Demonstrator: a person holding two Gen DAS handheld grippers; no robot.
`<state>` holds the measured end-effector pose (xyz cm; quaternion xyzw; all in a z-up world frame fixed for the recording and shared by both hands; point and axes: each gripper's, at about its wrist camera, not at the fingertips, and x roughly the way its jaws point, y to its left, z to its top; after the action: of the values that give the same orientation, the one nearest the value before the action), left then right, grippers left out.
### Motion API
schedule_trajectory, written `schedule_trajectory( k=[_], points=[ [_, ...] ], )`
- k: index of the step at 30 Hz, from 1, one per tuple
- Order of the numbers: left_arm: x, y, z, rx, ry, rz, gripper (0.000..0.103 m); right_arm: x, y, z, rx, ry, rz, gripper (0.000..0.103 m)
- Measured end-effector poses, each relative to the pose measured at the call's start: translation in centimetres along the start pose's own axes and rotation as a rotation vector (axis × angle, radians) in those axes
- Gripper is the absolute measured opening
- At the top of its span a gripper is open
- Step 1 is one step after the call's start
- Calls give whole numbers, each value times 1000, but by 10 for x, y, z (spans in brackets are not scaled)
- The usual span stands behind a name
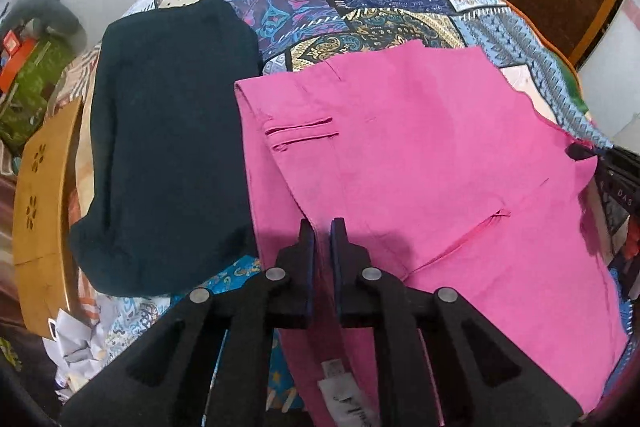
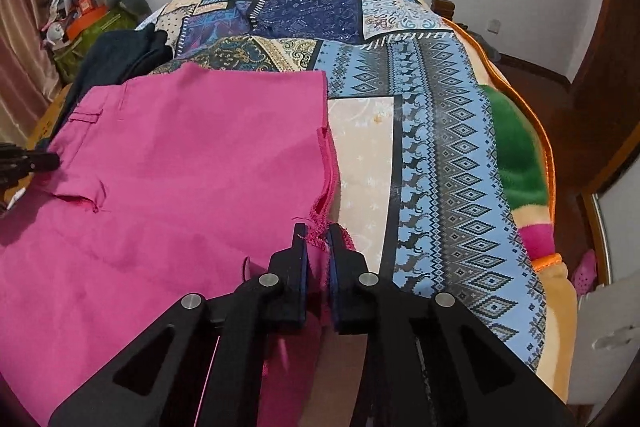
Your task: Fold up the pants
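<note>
Left gripper (image 1: 323,227) and right gripper (image 2: 318,233) each pinch an edge of the pink pants (image 1: 420,147) on the patchwork bedspread (image 2: 440,115).

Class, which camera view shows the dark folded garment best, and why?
The left wrist view: the dark folded garment lies nearly whole beside the pink pants. The right wrist view shows only a far sliver behind them.

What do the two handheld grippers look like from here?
Both the left gripper and right gripper are matte black plastic, with angular linkage arms cut by triangular slots, round silver pivot pins, and dark blue pads lining the inner finger faces. No cables or sleeves show.
</note>
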<state>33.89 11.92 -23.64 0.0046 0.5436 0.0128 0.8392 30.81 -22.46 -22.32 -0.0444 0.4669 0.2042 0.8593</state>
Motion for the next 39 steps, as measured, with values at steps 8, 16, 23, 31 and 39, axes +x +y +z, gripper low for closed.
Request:
schedule_trajectory(
  k=[8,16,23,31,39],
  points=[
    [-33,35,20,-42,-103,23,22,-31,-7,24,15,-85,18,19],
    [-13,61,55,-118,-92,-8,30,-15,-3,70,28,-108,67,34],
    [27,66,73,-146,-35,-45,30,44,2,100,36,0,106,34],
    [60,71,81,-173,-1,-104,30,108,-3,121,30,97,71,34],
    [56,65,81,-138,-46,-65,12,127,9,121,-8,93,65,9]
  ],
)
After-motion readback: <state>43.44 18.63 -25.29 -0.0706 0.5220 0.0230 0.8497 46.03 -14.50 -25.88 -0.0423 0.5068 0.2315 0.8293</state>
